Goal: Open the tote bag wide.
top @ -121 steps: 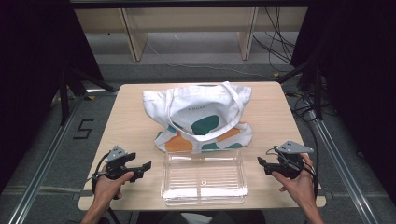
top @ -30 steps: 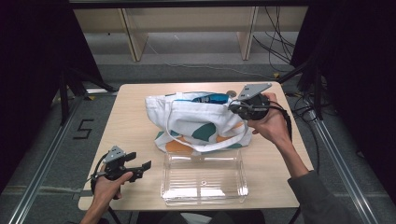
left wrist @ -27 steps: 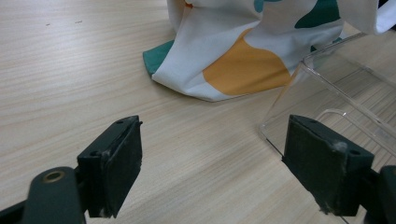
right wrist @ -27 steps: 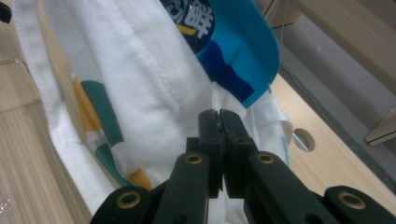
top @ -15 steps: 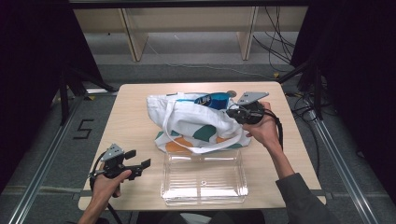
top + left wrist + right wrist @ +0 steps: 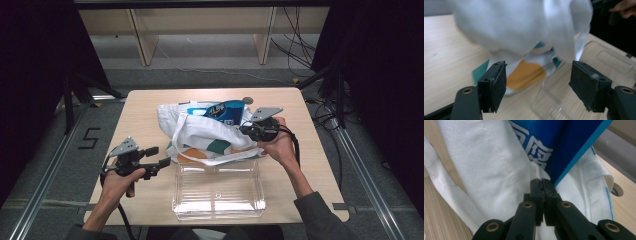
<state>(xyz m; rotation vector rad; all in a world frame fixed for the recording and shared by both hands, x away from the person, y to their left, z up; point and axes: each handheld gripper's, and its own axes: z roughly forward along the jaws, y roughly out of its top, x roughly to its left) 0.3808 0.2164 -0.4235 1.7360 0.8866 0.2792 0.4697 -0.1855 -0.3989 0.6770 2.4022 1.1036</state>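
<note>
Right now I'm pinching the rim of the white tote bag with my right hand-held gripper, jaws pressed together on the fabric, holding the mouth open so the blue packet inside is exposed. My left hand-held gripper is hovering spread and empty, jaws just closing a little, beside the clear plastic tray waiting near the tabletop front edge, probably for unpacking.

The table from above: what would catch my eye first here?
Probably the white tote bag with green and orange patches at the table's middle, a blue package poking out of its mouth. The right gripper pinches the bag's rim there, while the left gripper hovers open beside a clear plastic tray at the near edge.
</note>
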